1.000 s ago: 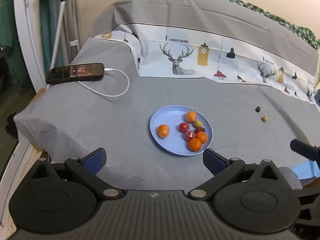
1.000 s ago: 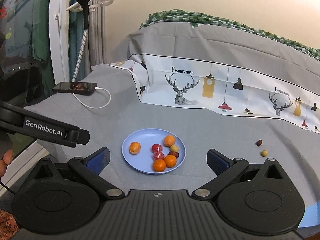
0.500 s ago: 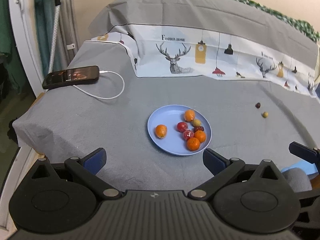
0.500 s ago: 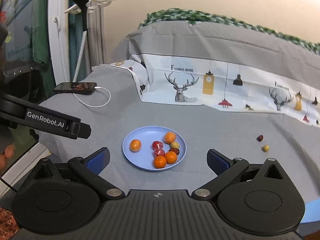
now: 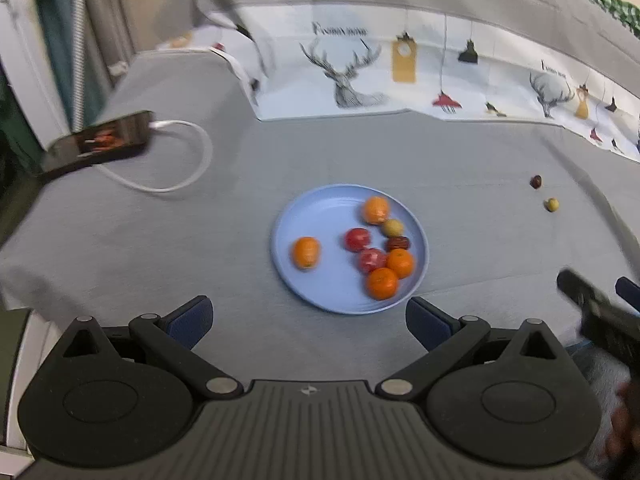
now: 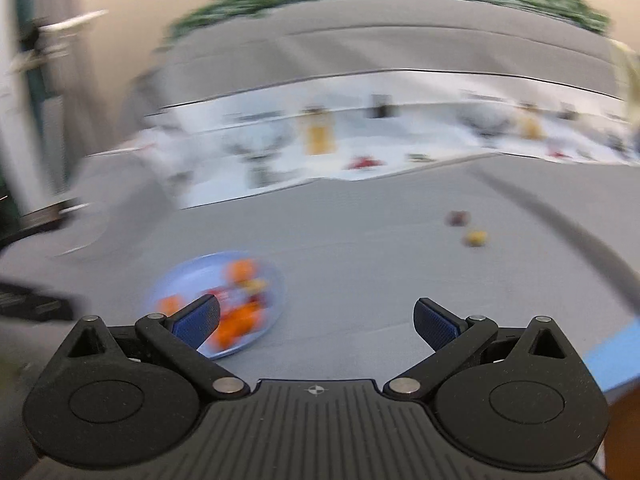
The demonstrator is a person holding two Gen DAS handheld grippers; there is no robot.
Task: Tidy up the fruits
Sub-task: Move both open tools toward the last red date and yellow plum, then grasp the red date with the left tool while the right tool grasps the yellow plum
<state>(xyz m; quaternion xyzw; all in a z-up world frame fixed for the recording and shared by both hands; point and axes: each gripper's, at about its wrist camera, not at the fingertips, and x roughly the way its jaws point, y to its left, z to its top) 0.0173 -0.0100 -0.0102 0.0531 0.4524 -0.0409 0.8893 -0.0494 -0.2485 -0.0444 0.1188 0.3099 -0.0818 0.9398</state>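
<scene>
Left gripper (image 5: 307,322): jaws spread wide, nothing held between the blue pads (image 5: 188,322), nothing touched; it is poised above the near edge of the grey cloth (image 5: 120,248). Right gripper (image 6: 316,322): jaws likewise wide apart and empty; its view is heavily smeared.

Blue plate (image 5: 316,212) is seen just ahead of the left gripper, near its right pad. On it are counted four orange fruits, one (image 5: 306,252) set apart at the left, the others (image 5: 383,282) at the right side with two red fruits (image 5: 357,239), one small yellow fruit (image 5: 392,227) and one dark red one (image 5: 397,243). In the right wrist view the plate (image 6: 180,276) lies at lower left, partly hidden behind the left pad (image 6: 198,320).

Two small fruits lie off the plate, well apart from it to the right and close to each other: a dark one (image 5: 535,181) and a yellow one (image 5: 551,204); both are also seen, blurred, in the right view ( (image 6: 457,218), (image 6: 475,237)).

Writing: printed text over the deer on the white patterned fabric (image 5: 400,92) is too blurred to be read.

Surroundings: a phone (image 5: 100,144) with a white cable (image 5: 192,176) lies at the cloth's far left; a beige wall is behind.
</scene>
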